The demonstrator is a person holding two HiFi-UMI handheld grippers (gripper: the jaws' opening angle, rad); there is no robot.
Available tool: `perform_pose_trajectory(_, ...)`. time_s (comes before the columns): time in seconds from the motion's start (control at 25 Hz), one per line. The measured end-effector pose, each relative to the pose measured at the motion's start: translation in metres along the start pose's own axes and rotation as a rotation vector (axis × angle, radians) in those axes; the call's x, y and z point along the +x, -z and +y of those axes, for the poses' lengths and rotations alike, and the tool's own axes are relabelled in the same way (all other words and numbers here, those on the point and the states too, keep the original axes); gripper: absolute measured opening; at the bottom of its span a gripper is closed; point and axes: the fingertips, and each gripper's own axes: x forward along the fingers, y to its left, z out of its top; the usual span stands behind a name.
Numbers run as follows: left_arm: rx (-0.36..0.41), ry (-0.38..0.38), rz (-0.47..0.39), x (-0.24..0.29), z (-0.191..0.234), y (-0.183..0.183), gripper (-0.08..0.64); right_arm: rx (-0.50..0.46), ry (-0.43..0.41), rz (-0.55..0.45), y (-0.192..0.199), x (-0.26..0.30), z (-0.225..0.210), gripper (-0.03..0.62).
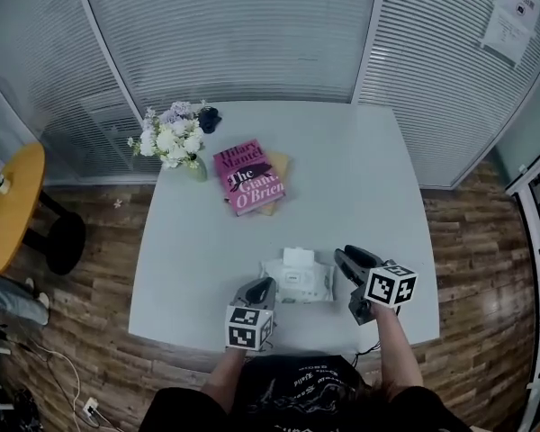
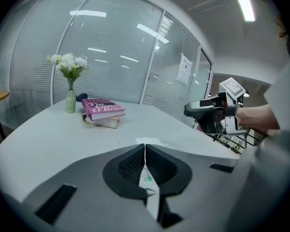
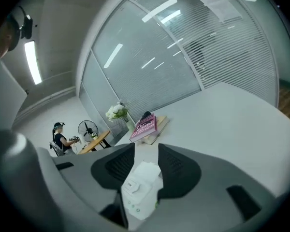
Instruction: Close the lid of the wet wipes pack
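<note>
Left tool clenched, right tool released, wet wipes pack lying between them, lid up

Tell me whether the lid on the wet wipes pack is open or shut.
Open. In the head view the white lid is flipped back past the far edge of the wet wipes pack.

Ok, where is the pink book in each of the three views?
Head view: pink book, upper middle of the table.
Left gripper view: book left of centre, at middle height.
Right gripper view: book near the centre.
Shared landmark: white flowers at its left.
</note>
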Motion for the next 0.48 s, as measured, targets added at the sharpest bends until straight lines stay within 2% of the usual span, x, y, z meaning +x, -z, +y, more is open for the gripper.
perform_pose_trajectory(0.12, -0.031, -0.006, 0.037, 0.011, 0.005, 0.008, 0.008, 0.06, 0.006, 0.042, 0.0, 0.019, -0.02, 0.172)
perform_pose_trajectory(0.32, -0.061, -0.036, 0.085, 0.022, 0.016, 0.022, 0.008, 0.126, -0.042, 0.177, 0.021, 0.054, -0.032, 0.149)
perform_pose_trajectory(0.48, -0.106, -0.039, 0.083, 0.026, 0.02, 0.023, 0.008, 0.148, -0.036, 0.273, 0.039, 0.078, -0.043, 0.143)
